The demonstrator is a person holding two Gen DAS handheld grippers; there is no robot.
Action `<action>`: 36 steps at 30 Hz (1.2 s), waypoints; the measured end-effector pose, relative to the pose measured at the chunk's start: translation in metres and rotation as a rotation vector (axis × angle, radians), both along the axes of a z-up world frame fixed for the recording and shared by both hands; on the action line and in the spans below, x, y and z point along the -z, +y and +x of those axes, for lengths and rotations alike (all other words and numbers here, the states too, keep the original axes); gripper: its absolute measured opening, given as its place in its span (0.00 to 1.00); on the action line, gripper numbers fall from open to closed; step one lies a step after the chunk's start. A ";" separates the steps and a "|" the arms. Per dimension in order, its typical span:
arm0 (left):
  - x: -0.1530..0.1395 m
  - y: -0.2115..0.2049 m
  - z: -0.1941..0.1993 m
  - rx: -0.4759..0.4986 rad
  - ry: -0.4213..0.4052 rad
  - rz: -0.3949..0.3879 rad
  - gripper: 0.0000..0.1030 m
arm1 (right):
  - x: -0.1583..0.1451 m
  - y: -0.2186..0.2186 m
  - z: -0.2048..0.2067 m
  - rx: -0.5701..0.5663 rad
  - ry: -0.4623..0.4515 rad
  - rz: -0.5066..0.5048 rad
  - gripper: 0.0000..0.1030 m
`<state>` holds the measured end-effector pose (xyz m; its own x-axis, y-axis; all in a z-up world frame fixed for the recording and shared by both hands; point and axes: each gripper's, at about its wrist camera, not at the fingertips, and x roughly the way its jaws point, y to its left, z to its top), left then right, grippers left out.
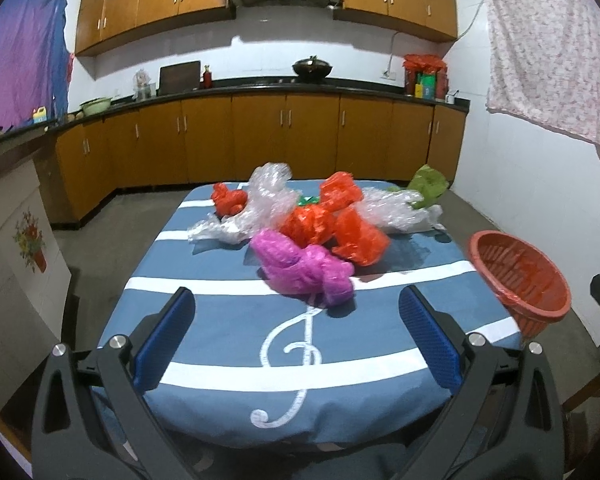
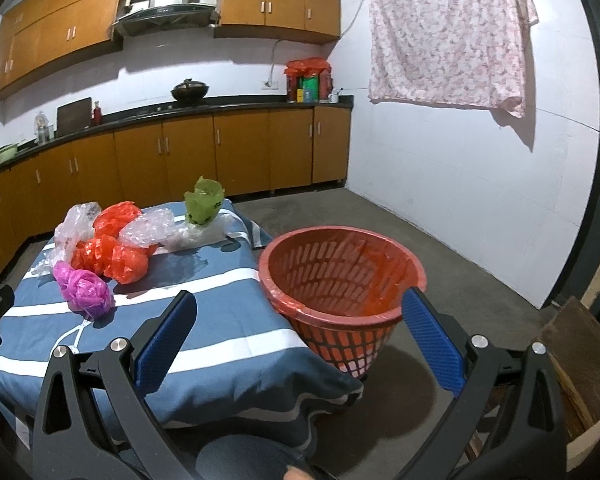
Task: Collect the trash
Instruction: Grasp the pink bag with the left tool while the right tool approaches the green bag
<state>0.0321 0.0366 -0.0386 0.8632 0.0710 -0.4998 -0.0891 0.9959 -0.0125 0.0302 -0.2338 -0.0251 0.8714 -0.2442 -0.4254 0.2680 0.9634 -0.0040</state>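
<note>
Left gripper (image 1: 296, 322) wide open, holding nothing, above the near edge of the table (image 1: 228, 320). Pink bag (image 1: 304, 268) lies just beyond its fingertips. Right gripper (image 2: 300, 322) likewise spread and unloaded, near the basket (image 2: 340, 280) at the table's right edge. Behind: orange bags (image 1: 332, 220), clear wrap (image 1: 260, 204), green bag (image 2: 203, 202). Striped blue cloth covers the table. Kitchen cabinets (image 1: 260, 136) beyond.

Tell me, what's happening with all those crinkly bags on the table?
Someone is about to tidy up. Both the left gripper and right gripper are open and holding nothing. Crumpled plastic bags, like the pink bag and orange bags, lie on the blue tablecloth. The red basket beside the table looks empty.
</note>
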 end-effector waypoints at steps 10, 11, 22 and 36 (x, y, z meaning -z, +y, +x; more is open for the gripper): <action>0.015 0.014 0.074 -0.002 0.057 -0.092 0.96 | 0.009 0.008 0.034 -0.037 0.041 -0.017 0.98; 0.017 0.013 0.083 0.000 0.064 -0.108 0.96 | 0.010 0.007 0.037 -0.035 0.044 -0.021 0.98; 0.067 0.010 0.167 -0.027 0.242 -0.122 0.76 | 0.015 0.008 0.082 -0.033 0.059 -0.027 0.98; 0.074 0.026 0.169 0.065 0.225 -0.149 0.35 | 0.017 0.038 0.133 -0.107 0.048 -0.032 0.97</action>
<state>0.2015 0.0629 -0.1124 0.7296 -0.0692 -0.6803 -0.0425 0.9884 -0.1461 0.1636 -0.1956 -0.0420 0.8723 -0.1652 -0.4602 0.1624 0.9856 -0.0460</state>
